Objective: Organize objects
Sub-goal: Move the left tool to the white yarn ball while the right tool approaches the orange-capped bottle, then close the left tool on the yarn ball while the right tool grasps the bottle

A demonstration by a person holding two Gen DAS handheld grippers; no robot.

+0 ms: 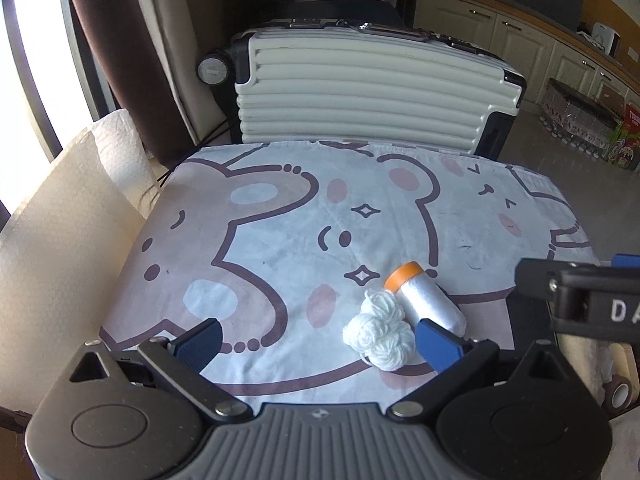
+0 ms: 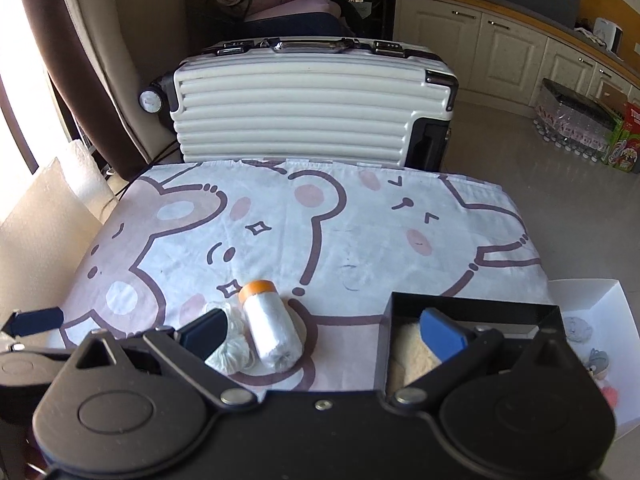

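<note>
A white yarn ball [image 1: 380,334] lies on the bear-print cloth of the table [image 1: 280,216], touching a white roll with an orange cap [image 1: 428,300]. My left gripper [image 1: 316,340] is open and empty; its right finger [image 1: 436,344] sits just right of the yarn. In the right wrist view the roll [image 2: 270,326] and the yarn [image 2: 232,350] lie between the fingers of my open right gripper [image 2: 322,334]. Its left finger [image 2: 204,334] is in front of the yarn, and its right finger [image 2: 442,338] is over a black box [image 2: 460,300] holding something beige.
A white ribbed suitcase [image 1: 360,92] stands behind the table. Bubble wrap rolls [image 1: 60,240] stand at the left. A white box [image 2: 596,320] with small items sits right of the table. Cabinets [image 2: 500,52] and packaged goods [image 2: 580,124] are at the far right.
</note>
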